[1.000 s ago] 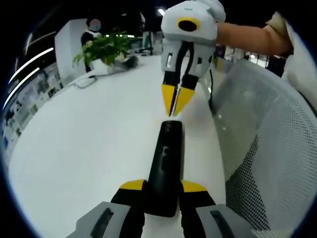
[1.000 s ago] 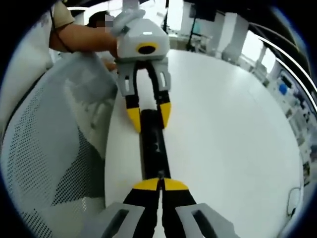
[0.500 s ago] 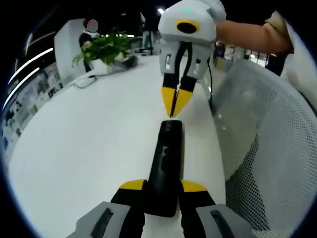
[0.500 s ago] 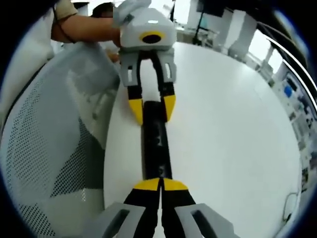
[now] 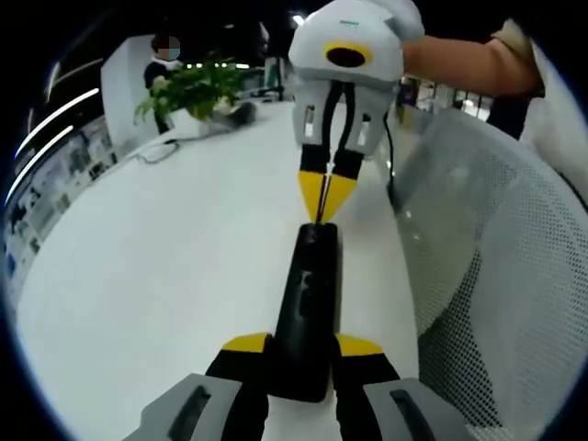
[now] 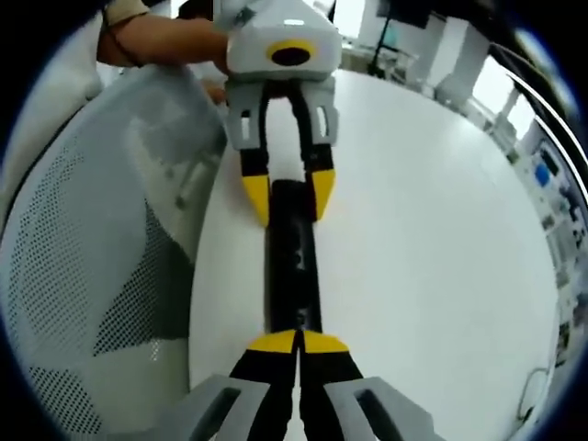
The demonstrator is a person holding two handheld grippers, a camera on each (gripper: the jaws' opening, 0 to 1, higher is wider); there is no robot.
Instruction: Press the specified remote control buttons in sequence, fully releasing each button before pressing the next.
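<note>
- Remote (image 5: 310, 303): long black bar lying flat on white table (image 5: 165, 266), near the edge by a mesh chair (image 5: 487, 266).
- Left tool (image 5: 303, 347): jaws part-open, clamped on remote's near end, one each side.
- Right tool (image 6: 296, 342): jaws closed together, holding nothing; tips at remote's far end, prob. touching its top.
- Handling (judged): rigid plastic, light, smooth, so it may skid or tip when poked. Keep side clamp; press straight down w/ closed tips.
</note>
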